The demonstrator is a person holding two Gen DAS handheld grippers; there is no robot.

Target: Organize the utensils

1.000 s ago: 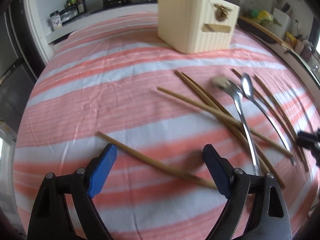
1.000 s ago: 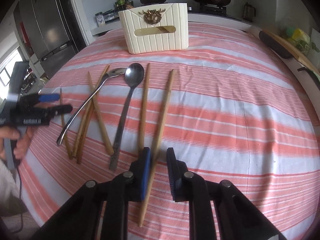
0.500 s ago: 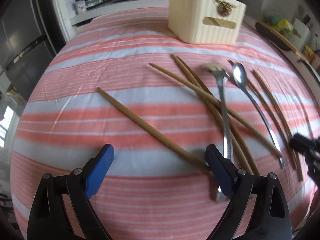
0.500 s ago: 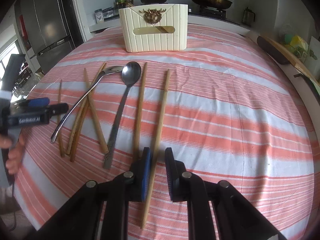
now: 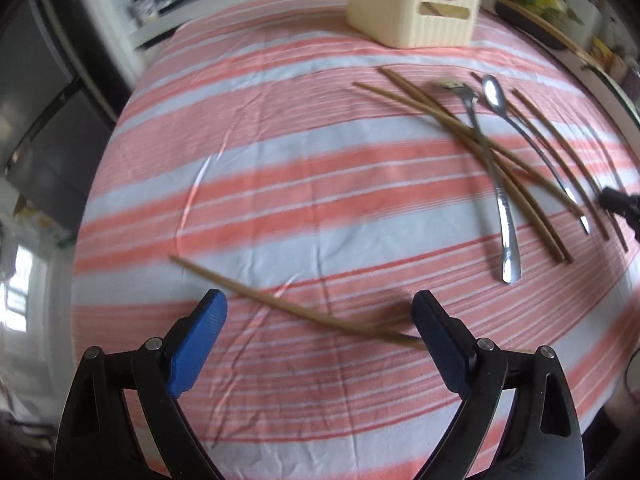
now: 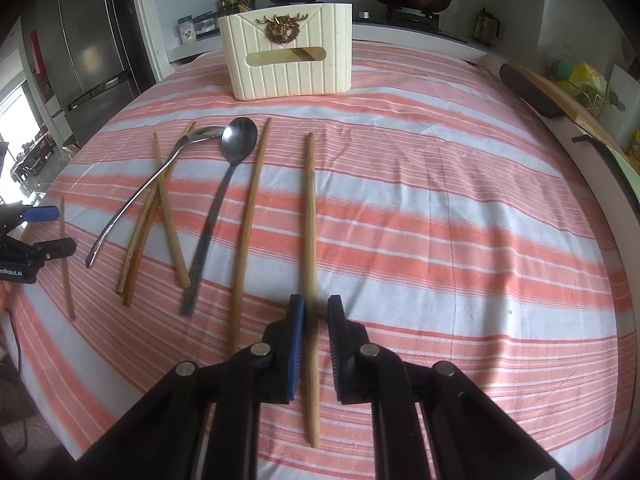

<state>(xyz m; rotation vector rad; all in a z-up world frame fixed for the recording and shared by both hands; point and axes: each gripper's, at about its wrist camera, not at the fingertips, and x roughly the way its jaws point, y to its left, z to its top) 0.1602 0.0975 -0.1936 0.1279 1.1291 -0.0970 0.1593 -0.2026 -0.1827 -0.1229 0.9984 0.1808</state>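
Note:
Wooden chopsticks and two metal spoons lie on a pink-striped cloth in front of a cream utensil box (image 6: pixel 288 64). My right gripper (image 6: pixel 316 304) points down over the rightmost chopstick (image 6: pixel 310 208). Its jaws stand narrow around the stick, with a thin gap still showing on the right side. The chopstick lies flat on the cloth. My left gripper (image 5: pixel 318 304) is wide open above a lone chopstick (image 5: pixel 248 290), which runs slantwise between its fingers and ends by the right finger. The left gripper also shows at the left edge of the right wrist view.
Between the two grippers lie a dark spoon (image 6: pixel 240 140), a curved shiny spoon (image 6: pixel 160 176) and several more chopsticks (image 6: pixel 250 208), some crossed. A fridge stands at the left, a stove with pans behind the box, and a counter with a board at the right.
The right jaws have narrowed around the chopstick, which now lies straight between them. The left gripper has moved across the cloth, and the lone chopstick now sits between its fingers.

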